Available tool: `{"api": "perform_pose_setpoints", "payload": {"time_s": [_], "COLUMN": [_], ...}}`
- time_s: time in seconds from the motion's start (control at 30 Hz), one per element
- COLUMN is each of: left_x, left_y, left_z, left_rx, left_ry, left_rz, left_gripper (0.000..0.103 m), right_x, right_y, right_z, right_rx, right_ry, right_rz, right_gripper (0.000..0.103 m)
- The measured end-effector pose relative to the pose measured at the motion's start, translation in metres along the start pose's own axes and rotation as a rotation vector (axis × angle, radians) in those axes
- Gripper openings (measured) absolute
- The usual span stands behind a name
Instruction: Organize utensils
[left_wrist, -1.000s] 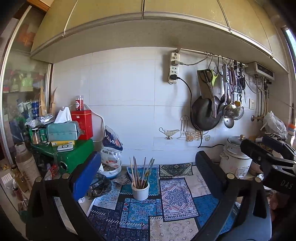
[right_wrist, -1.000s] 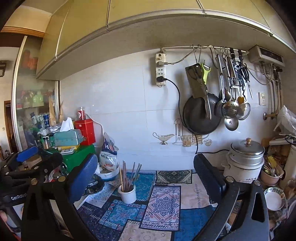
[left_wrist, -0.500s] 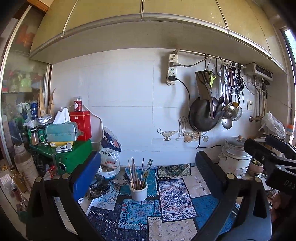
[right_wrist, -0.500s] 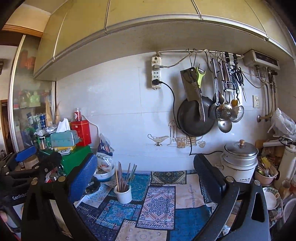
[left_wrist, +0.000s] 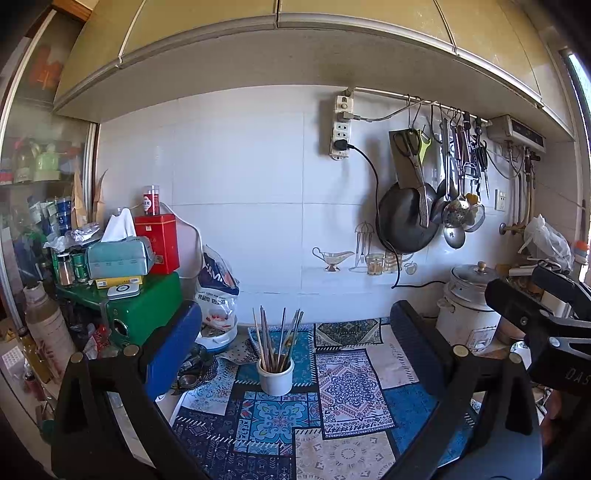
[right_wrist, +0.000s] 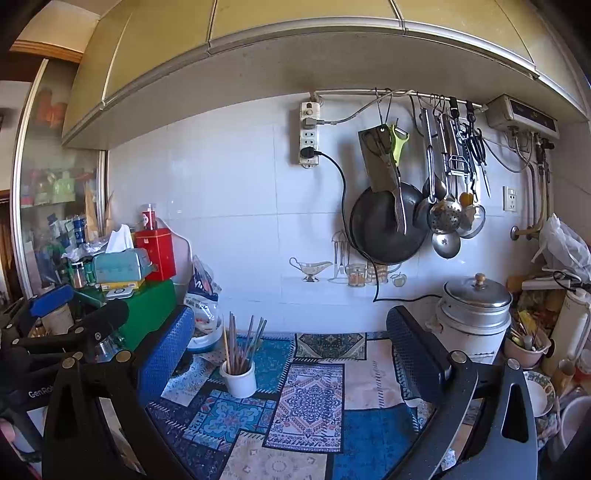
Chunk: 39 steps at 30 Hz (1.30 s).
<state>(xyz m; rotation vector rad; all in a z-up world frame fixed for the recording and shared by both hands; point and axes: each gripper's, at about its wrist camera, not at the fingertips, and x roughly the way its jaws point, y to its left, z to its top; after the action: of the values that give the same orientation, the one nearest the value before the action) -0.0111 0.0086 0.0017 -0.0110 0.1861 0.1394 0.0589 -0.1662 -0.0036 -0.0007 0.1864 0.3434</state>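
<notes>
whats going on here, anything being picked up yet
Not yet. A person holds two grippers over a kitchen counter covered by a patterned mat. The left gripper and the right gripper are both open and empty. A white cup of chopsticks stands upright on the mat ahead of them, untouched. More utensils hang from a wall rail above a lidded pot.

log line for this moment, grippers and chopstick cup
left gripper: open, empty | right gripper: open, empty | cup: upright on mat, holds chopsticks, untouched
</notes>
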Motion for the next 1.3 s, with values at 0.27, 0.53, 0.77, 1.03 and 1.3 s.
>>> {"api": "perform_pose_setpoints", "payload": {"time_s": [0.27, 0.53, 0.77, 1.03, 1.3], "left_x": [0.0042, 0.0032, 0.0011, 0.0001, -0.0022], "left_y": [-0.0016, -0.0039, -0.0030, 0.0018, 0.0043], "left_z": [-0.0018, -0.0020, -0.0007, 0.0018, 0.0043], "left_rx": [-0.004, -0.004, 0.012, -0.001, -0.001], "left_ry": [0.006, -0.005, -0.016, -0.017, -0.020], "left_rz": [0.004, 0.005, 0.003, -0.015, -0.034], "left_gripper": [0.102, 0.102, 0.102, 0.102, 0.102], "right_x": [0.0007, 0.0017, 0.0031, 0.0031, 0.0022], "right_y": [-0.0007, -0.0018, -0.0018, -0.0004, 0.0009], "right_z": [0.0007, 0.0015, 0.0029, 0.0028, 0.0039], "right_rx": [-0.010, -0.005, -0.002, -0.004, -0.002], "right_ry": [0.004, 0.007, 0.006, 0.003, -0.002], "right_rz": [0.002, 0.000, 0.000, -0.003, -0.004], "right_gripper": [0.103, 0.103, 0.103, 0.103, 0.103]}}
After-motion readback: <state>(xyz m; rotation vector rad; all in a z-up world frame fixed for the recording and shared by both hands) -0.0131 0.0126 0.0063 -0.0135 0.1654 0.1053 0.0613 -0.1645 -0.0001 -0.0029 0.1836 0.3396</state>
